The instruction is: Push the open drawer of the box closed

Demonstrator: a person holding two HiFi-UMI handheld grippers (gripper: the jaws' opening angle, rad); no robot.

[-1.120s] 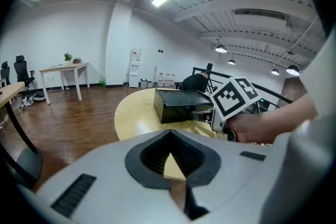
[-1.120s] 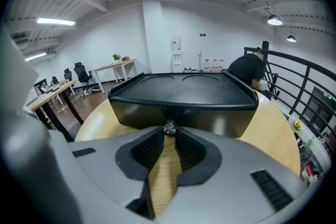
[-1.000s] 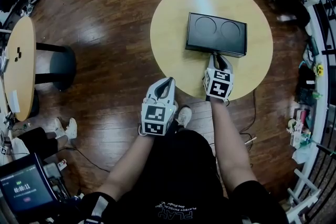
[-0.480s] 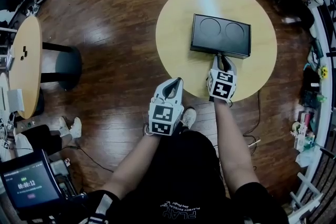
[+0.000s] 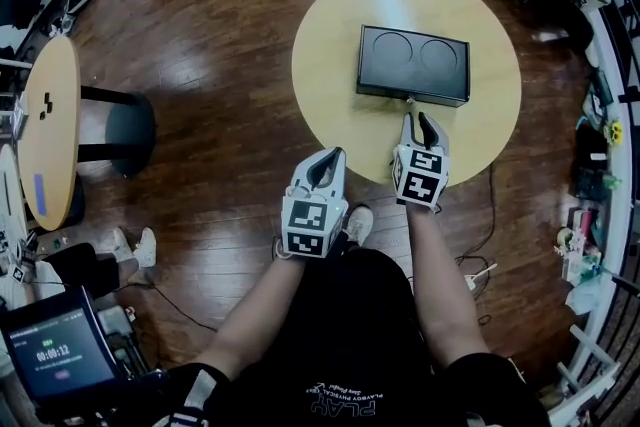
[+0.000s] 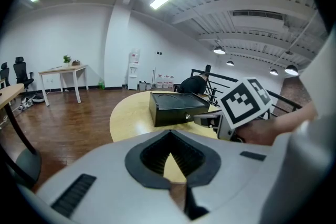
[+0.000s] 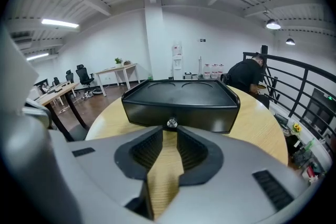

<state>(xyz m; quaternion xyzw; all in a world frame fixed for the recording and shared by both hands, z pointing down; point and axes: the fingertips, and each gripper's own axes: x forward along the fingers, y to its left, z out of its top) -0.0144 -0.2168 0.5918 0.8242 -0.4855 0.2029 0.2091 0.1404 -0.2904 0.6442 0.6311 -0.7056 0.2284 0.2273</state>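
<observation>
A black box (image 5: 413, 65) with two round dents in its top stands on the round yellow table (image 5: 340, 105). In the right gripper view its drawer front (image 7: 181, 115) looks flush with the box, a small metal knob (image 7: 171, 123) at its middle. My right gripper (image 5: 420, 123) sits just in front of that knob, a short gap off, jaws slightly open with nothing between them (image 7: 170, 136). My left gripper (image 5: 325, 165) hangs off the table's near edge, shut and empty (image 6: 170, 147). The box (image 6: 176, 107) also shows in the left gripper view.
The table's near edge (image 5: 385, 177) is under my right hand. A second wooden table (image 5: 40, 115) and a dark round stool (image 5: 120, 130) stand at the left. A timer screen (image 5: 50, 350) sits at the bottom left. A railing (image 5: 610, 115) runs along the right.
My right gripper was touching the box front half a second ago and has drawn back a little toward me. The left gripper has hardly moved.
</observation>
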